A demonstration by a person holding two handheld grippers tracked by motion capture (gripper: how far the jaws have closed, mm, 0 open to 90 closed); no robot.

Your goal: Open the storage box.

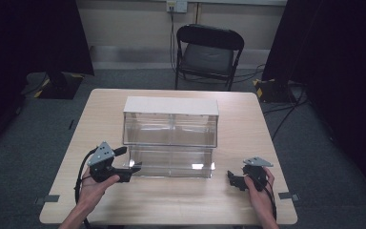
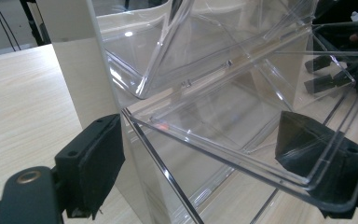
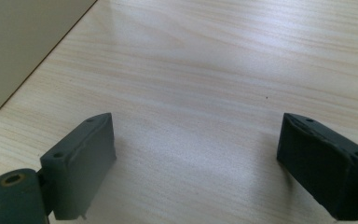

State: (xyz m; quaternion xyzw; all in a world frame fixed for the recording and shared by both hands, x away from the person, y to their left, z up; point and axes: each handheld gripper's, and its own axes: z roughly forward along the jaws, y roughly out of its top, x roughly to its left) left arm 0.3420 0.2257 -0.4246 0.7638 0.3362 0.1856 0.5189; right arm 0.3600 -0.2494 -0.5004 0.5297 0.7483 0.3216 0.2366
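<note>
While the two-tier clear organiser (image 1: 170, 136) is sitting at the centre of the high view on the wooden table (image 1: 171, 205), we are finding the work at an early stage. The lower drawer (image 1: 170, 164) is standing pulled forward of the tier above it, towards the bottom of the frame, and both tiers are looking empty to us.

The left gripper (image 1: 134, 169) is working at the drawer's left front corner, left of centre and low in the high view. In the left gripper view its jaws are standing apart and straddling that corner: the clear rim (image 2: 214, 151) is running between them, one pad (image 2: 98, 158) is sitting outside the wall at lower left, and the other is showing through the plastic at lower right. We are not seeing the pads pressing on the wall, so we are recording no grip as yet.

The right gripper (image 1: 231, 180) is resting low at the lower right of the high view, well apart from the organiser. Its own view is showing the jaws spread wide over bare table, with nothing between them, and the organiser's cream side panel (image 3: 23, 42) is occupying the upper left.

We are judging the drawer partly out and the closing of the left jaws on its corner still outstanding; whichever way the drawer is meant to travel, that travel is remaining to be done.
</note>
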